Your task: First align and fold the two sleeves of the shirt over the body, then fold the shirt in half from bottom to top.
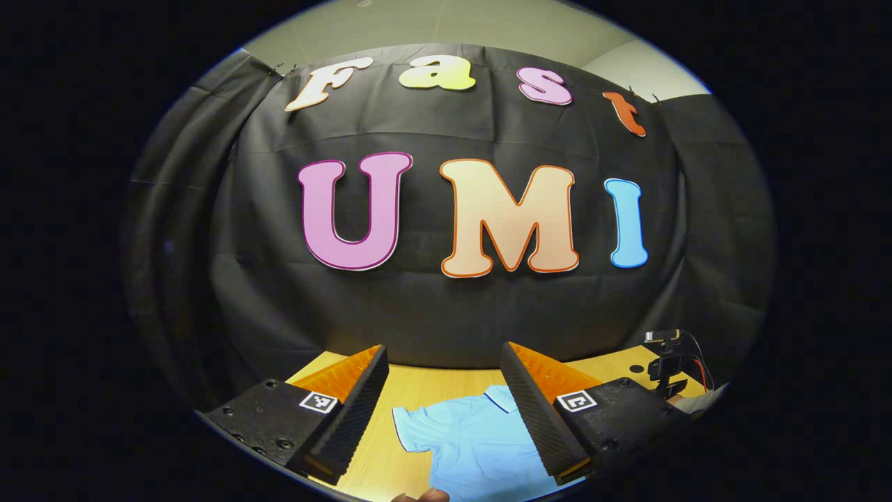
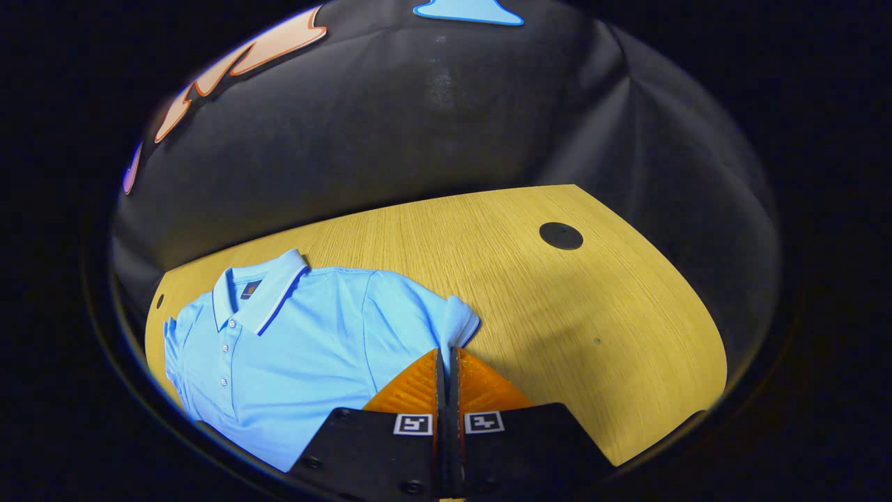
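A light blue polo shirt [image 2: 293, 348] lies flat, front up, on the wooden table [image 2: 557, 314], with its striped collar [image 2: 268, 296] toward the wall. My right gripper [image 2: 446, 352] is shut on the lower edge of the shirt's sleeve [image 2: 456, 321], low over the table. Its jaws stand together with only a thin slit between them. In the left gripper view the shirt [image 1: 481, 439] lies below and ahead, one short sleeve [image 1: 411, 425] spread out. My left gripper [image 1: 446, 362] hangs above it, open wide with nothing between its fingers.
A round black cap [image 2: 561, 236] sits in the tabletop at the far right. A small black device with red wires [image 1: 669, 366] stands at the table's right edge. A person's fingertip [image 1: 426, 496] shows at the bottom of the left gripper view.
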`<state>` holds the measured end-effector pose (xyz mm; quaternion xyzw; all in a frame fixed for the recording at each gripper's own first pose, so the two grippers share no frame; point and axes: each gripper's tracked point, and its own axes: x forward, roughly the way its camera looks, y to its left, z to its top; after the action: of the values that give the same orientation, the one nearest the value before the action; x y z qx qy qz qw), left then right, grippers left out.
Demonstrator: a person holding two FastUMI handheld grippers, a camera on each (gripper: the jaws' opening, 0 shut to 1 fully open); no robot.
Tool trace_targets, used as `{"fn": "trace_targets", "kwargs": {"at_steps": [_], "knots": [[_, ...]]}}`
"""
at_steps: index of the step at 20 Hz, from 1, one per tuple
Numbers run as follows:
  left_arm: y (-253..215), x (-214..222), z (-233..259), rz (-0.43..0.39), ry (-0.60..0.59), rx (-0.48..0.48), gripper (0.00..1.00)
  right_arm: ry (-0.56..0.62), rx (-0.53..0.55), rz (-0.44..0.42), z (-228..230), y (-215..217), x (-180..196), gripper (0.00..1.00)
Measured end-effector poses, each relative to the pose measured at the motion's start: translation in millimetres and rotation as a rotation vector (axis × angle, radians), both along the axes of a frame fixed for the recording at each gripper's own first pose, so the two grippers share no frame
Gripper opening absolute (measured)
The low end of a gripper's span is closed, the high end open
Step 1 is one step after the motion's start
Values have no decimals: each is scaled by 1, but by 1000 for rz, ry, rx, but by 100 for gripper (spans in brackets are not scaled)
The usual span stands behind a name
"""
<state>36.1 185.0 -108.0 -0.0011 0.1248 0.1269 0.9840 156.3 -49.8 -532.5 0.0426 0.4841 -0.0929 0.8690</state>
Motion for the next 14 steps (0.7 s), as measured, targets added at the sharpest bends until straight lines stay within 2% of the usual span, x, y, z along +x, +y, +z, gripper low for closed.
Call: {"fn": "trace_targets", "kwargs": {"at_steps": [9,14], "knots": [[12,-8,-6,12,7,-14,98,-119,235,-8,49,91,20,2],[18,-10,-21,3,36,-23,98,-78,352,-16,32,144,10,2]]}}
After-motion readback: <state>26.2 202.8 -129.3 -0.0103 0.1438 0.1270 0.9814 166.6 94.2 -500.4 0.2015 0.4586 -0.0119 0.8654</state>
